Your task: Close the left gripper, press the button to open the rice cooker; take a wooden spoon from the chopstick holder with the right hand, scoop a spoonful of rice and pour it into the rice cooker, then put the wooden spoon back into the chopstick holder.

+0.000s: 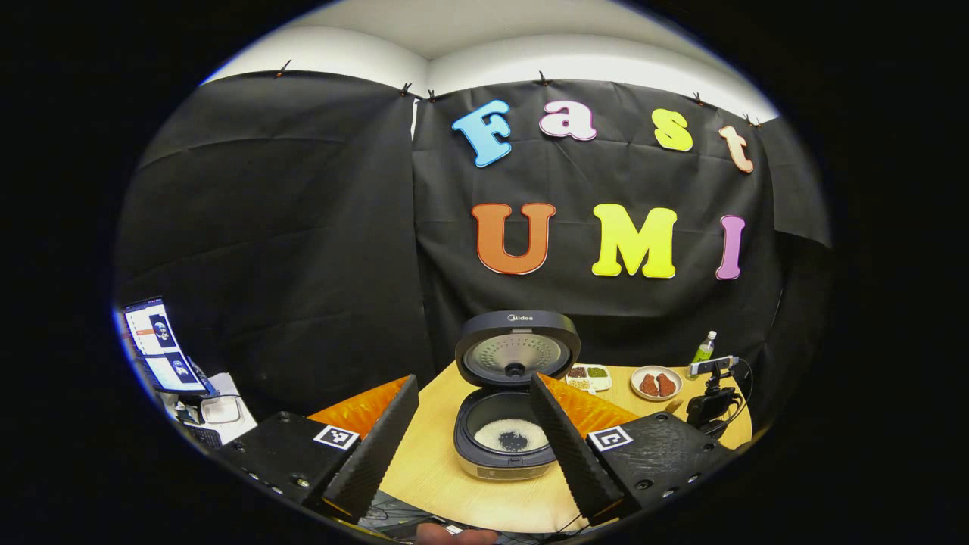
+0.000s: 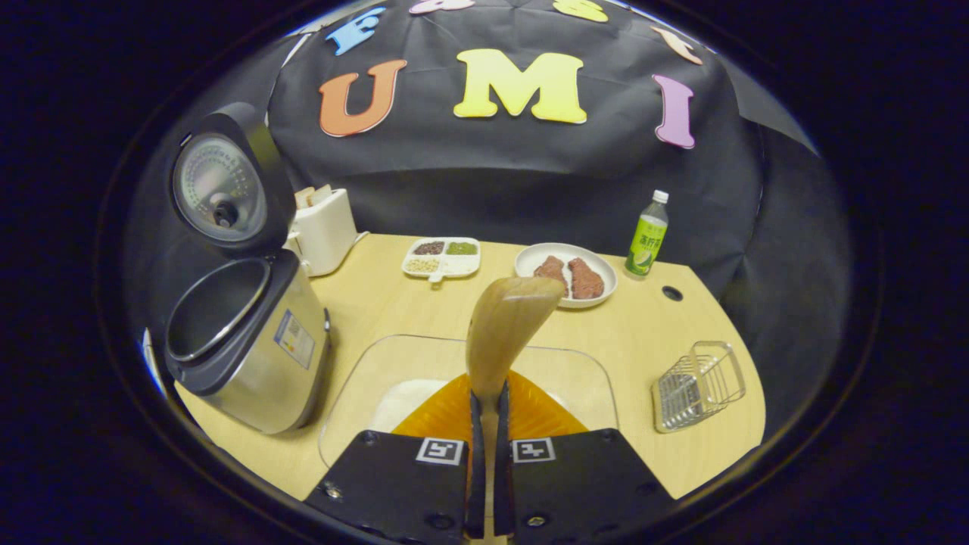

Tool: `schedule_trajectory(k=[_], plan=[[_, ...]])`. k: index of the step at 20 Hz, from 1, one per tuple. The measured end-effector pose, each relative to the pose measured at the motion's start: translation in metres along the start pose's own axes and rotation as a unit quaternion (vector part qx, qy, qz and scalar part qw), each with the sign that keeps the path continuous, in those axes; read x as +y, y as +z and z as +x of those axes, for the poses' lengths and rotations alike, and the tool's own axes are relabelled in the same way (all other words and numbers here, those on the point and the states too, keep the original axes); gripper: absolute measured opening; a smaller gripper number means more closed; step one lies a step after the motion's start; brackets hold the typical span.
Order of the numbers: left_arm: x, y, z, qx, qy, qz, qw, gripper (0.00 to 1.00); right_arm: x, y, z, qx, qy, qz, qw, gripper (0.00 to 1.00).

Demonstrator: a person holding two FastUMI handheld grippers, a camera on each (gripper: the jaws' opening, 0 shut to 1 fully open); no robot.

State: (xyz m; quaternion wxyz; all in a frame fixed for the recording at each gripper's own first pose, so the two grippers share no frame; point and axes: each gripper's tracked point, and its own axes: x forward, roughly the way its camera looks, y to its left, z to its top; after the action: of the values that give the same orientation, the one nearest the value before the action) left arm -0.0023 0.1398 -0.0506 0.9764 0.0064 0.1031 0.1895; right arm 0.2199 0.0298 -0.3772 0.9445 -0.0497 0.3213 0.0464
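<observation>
Table edge (image 2: 711, 462) beside wire basket (image 2: 698, 384)

The left gripper (image 1: 473, 431) has black housing blocks behind its ridged, wedge-shaped fingers (image 1: 375, 446), each block bearing a square black-and-white marker and small screws. The right gripper (image 2: 487, 454) has the same black blocks, markers and screws behind narrow fingers (image 2: 475, 462).

Cooker lid (image 1: 518, 322): "Midea".
Bottle (image 2: 648, 234) label: unreadable.
Cooker side sticker (image 2: 294, 338): unreadable.
</observation>
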Motion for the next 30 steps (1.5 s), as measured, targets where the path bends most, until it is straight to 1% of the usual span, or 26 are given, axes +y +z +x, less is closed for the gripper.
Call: schedule_trajectory(k=[2,4,7,10,13,16,19,21,22,23,24,28,30], plan=[[0.001,0.0,-0.003,0.001,0.003,-0.002,1.0,0.95,0.015,-0.002,-0.002,0.01,0.028,0.027,0.999,0.1],[0.004,0.0,-0.006,0.0,0.006,-0.004,1.0,0.95,0.024,-0.002,-0.004,0.019,0.048,0.059,0.997,0.1],[0.007,0.0,-0.009,0.0,0.01,-0.005,1.0,0.95,0.029,-0.004,-0.005,0.043,0.08,0.124,0.988,0.1],[0.009,0.0,-0.012,0.001,0.013,-0.004,1.0,0.95,0.029,-0.002,-0.003,0.064,0.102,0.199,0.973,0.1],[0.008,-0.001,-0.013,0.002,0.012,-0.003,1.0,0.95,0.027,-0.001,0.0,0.083,0.124,0.263,0.953,0.1],[0.003,0.0,-0.015,0.002,0.008,-0.004,1.0,0.95,0.017,-0.005,0.001,0.094,0.145,0.306,0.936,0.1],[0.0,-0.001,-0.014,0.001,0.007,-0.004,1.0,0.95,0.001,-0.015,0.007,0.107,0.155,0.36,0.914,0.1],[-0.003,-0.002,-0.012,0.003,0.003,0.006,1.0,0.95,-0.005,-0.019,0.007,0.115,0.165,0.402,0.893,0.1],[-0.006,-0.004,-0.011,0.006,-0.001,0.01,1.0,0.95,-0.01,-0.02,0.006,0.116,0.17,0.418,0.885,0.1],[-0.011,-0.005,-0.009,0.009,-0.006,0.014,1.0,0.95,-0.015,-0.02,0.006,0.114,0.172,0.431,0.879,0.1],[-0.015,-0.005,-0.008,0.011,-0.012,0.016,1.0,0.95,-0.02,-0.02,0.004,0.112,0.173,0.439,0.874,0.1],[-0.036,0.0,-0.001,0.005,-0.039,0.021,0.999,0.95,-0.04,-0.01,-0.01,0.094,0.179,0.462,0.864,0.1],[-0.045,0.002,0.002,0.0,-0.053,0.021,0.998,0.95,-0.054,-0.002,-0.017,0.08,0.176,0.465,0.864,0.1]])
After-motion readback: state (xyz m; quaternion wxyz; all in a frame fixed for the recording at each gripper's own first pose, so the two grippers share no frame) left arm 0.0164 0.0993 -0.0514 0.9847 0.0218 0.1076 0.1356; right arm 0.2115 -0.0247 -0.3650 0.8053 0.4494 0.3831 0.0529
